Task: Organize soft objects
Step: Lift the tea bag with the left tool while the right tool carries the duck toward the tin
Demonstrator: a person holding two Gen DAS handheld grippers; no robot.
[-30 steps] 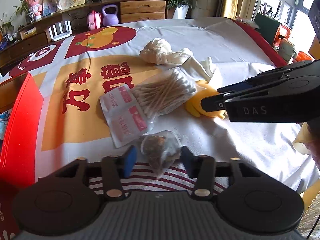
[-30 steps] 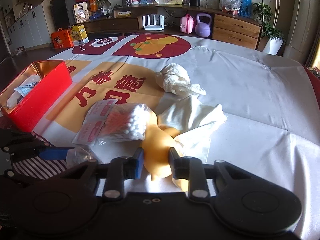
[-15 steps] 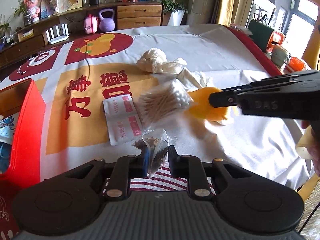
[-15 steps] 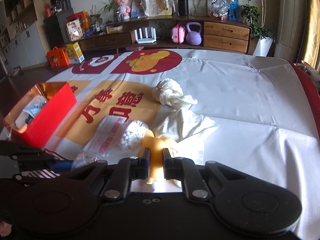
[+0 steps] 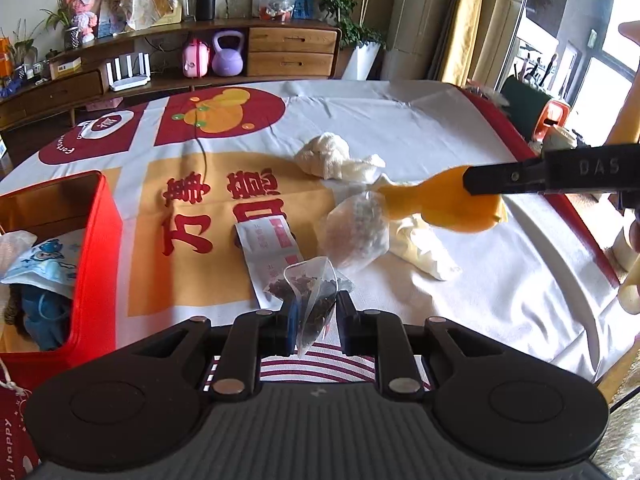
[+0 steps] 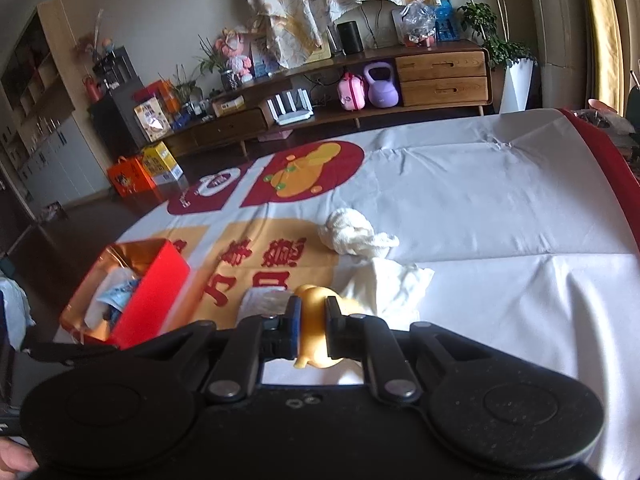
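My left gripper (image 5: 314,316) is shut on a clear tea bag (image 5: 310,292) with dark leaves, held above the table's near edge. My right gripper (image 6: 312,320) is shut on a soft yellow duck toy (image 6: 314,320), lifted off the cloth; the duck (image 5: 444,204) and the right gripper (image 5: 472,186) show at right in the left wrist view. An open red box (image 5: 96,248) holding a blue mask and other soft items stands at left; it also shows in the right wrist view (image 6: 152,292).
On the printed tablecloth (image 5: 400,120) lie a cotton-swab bag (image 5: 356,232), a white-and-pink packet (image 5: 272,248), a knotted cream towel (image 5: 324,156) and a white cloth (image 5: 420,244). A sideboard (image 6: 440,76) stands beyond the table.
Both grippers closed on their objects and lifted them: the left raised the tea bag, the right raised the duck off the cloth. The swab bag shifted as the duck came up.
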